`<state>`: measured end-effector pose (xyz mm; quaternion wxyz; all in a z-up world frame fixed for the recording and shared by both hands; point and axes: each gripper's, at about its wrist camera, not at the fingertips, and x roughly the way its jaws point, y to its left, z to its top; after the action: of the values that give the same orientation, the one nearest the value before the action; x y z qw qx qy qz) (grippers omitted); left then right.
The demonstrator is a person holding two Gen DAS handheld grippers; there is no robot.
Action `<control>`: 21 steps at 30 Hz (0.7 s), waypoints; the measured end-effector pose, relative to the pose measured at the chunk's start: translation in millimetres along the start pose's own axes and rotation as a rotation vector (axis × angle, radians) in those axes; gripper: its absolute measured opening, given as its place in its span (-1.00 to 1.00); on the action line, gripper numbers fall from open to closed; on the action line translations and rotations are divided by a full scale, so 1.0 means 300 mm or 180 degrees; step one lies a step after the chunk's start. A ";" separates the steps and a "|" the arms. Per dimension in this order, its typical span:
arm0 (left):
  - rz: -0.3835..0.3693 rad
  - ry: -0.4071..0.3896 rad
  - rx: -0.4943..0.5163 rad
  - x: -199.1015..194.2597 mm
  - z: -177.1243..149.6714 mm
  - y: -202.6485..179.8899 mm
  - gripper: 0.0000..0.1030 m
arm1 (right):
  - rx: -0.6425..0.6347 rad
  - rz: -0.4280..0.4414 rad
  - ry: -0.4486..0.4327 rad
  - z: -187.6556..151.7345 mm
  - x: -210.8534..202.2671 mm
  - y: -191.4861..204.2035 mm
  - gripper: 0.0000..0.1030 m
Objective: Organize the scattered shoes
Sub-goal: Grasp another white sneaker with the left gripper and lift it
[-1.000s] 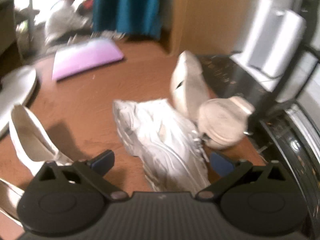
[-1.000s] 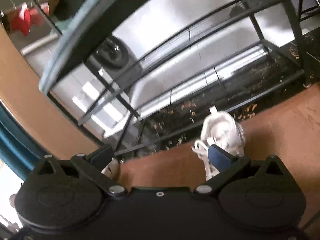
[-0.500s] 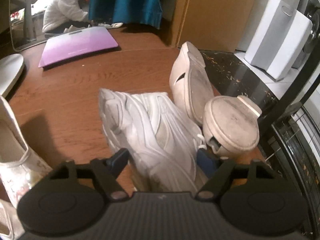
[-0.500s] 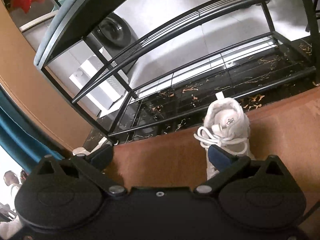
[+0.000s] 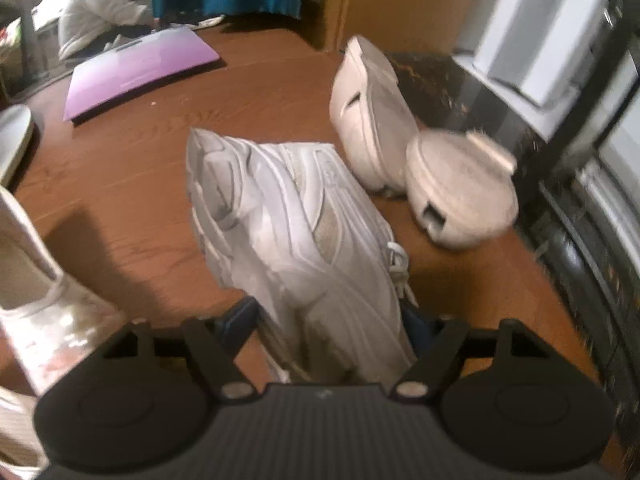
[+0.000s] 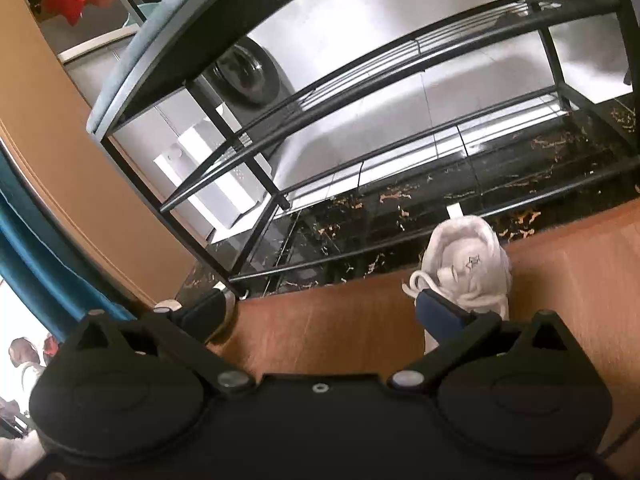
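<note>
While the black shoe rack stands bare on all its tiers along the dark marble strip, the shoes lie scattered on the brown wood floor in front of it. Your left tool has just been closing, and the white sneaker sits between its pads, apparently pinched at the near end; its long axis runs straight away from you, in line with the tool. Two beige shoes lie tipped over just beyond it, toward the rack. Your right tool hangs released with nothing between its pads; a second white sneaker stands at the marble's edge, just ahead of its right-hand pad. A purple scale lies farther off.
</note>
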<state>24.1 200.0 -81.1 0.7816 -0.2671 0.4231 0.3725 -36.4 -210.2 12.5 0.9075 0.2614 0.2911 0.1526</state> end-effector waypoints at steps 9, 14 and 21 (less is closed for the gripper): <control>-0.0632 -0.0032 0.1039 -0.234 -0.181 -0.169 0.10 | 0.0205 -0.0032 -0.0119 0.016 -0.020 -0.031 1.00; -0.0560 0.0142 0.1844 -0.230 -0.333 -0.317 0.09 | 0.0376 -0.0044 -0.0192 0.023 -0.037 -0.058 1.00; -0.0559 0.0339 0.1563 -0.191 -0.295 -0.285 0.80 | 0.0542 -0.0036 -0.0272 0.028 -0.063 -0.091 1.00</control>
<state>31.3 65.1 -67.4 0.8289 -0.1244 0.5166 0.1749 -42.6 -243.9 11.4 0.8945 0.3423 0.2655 0.1108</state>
